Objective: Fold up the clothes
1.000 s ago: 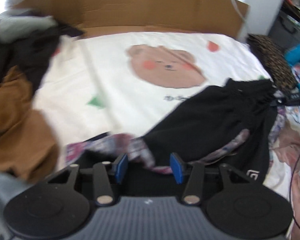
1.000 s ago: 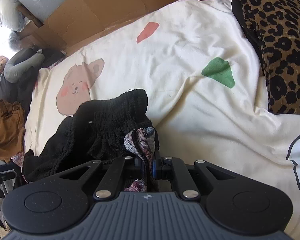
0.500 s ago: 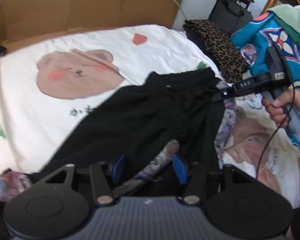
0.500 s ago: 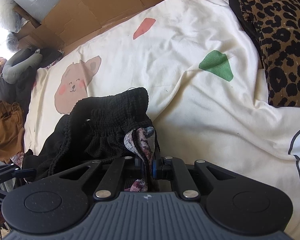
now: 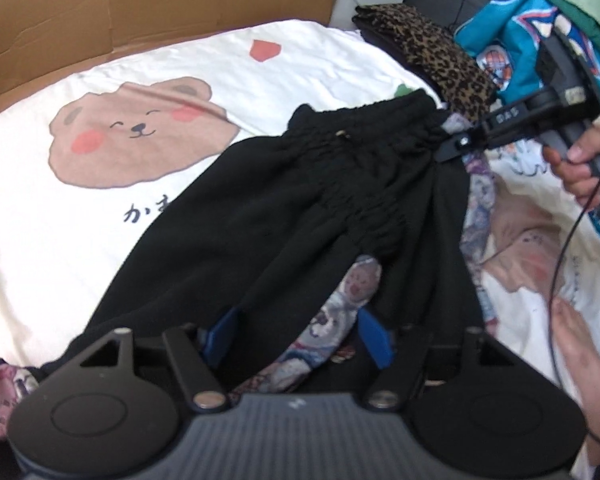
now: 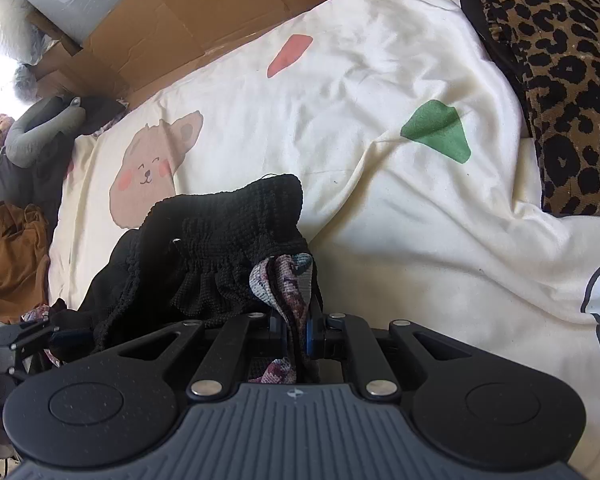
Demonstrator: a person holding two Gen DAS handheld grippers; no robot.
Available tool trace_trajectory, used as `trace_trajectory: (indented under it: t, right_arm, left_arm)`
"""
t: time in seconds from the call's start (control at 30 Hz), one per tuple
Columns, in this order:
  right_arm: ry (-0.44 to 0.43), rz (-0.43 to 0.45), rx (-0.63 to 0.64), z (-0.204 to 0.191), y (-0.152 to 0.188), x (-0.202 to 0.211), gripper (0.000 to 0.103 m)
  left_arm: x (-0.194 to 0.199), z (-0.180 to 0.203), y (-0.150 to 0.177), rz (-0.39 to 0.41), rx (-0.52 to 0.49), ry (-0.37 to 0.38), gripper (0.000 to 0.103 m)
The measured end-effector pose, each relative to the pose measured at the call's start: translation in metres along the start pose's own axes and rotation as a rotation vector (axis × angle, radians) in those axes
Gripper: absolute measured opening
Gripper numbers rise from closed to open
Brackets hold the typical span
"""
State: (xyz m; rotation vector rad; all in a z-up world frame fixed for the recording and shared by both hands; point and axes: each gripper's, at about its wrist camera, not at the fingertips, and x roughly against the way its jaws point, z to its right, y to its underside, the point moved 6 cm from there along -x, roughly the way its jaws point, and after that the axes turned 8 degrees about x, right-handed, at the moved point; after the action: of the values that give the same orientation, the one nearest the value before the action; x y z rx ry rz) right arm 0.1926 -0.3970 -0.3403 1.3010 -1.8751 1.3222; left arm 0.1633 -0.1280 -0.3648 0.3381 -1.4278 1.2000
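Sheet (image 6: 380, 128): one, cream, two bears in left view.
Skirt (image 5: 300, 208): one, black, on sheet.
My right gripper (image 6: 296, 332): pinches skirt's lining.
My left gripper (image 5: 296, 332): jaws just widened, astride the hem, pads clear.
Right view only: brown garment (image 6: 12, 256).

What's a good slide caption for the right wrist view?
Right gripper shut on black smocked garment with patterned lining, over cream bear-print bedsheet.

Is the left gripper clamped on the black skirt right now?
No, the left gripper stands open over the black skirt, its blue pads apart with cloth lying loose between them.
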Motion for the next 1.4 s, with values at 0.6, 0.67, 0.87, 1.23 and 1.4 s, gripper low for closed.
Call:
trace_trajectory:
  t: [0.6,0.67,0.87,1.23,1.4]
  right_arm:
    - [0.002,0.030,0.005,-0.001,-0.011,0.001,0.007]
    - [0.003,0.040,0.019,-0.003,-0.018,0.002,0.007]
    - [-0.004,0.050,0.012,-0.005,-0.048,-0.003,0.006]
    - [0.057,0.061,0.174,-0.026,-0.127,-0.033,0.006]
    - [0.084,0.059,0.222,-0.036,-0.164,-0.046,0.006]
  left_arm:
    - [0.011,-0.016,-0.035,0.066,0.060,0.031,0.005]
    - [0.016,-0.029,-0.043,0.085,0.088,0.004,0.005]
    - [0.030,-0.078,-0.066,0.133,0.162,-0.088,0.004]
    - [0.034,-0.149,-0.112,0.195,0.236,-0.183,0.004]
    - [0.031,-0.163,-0.131,0.218,0.226,-0.199,0.004]
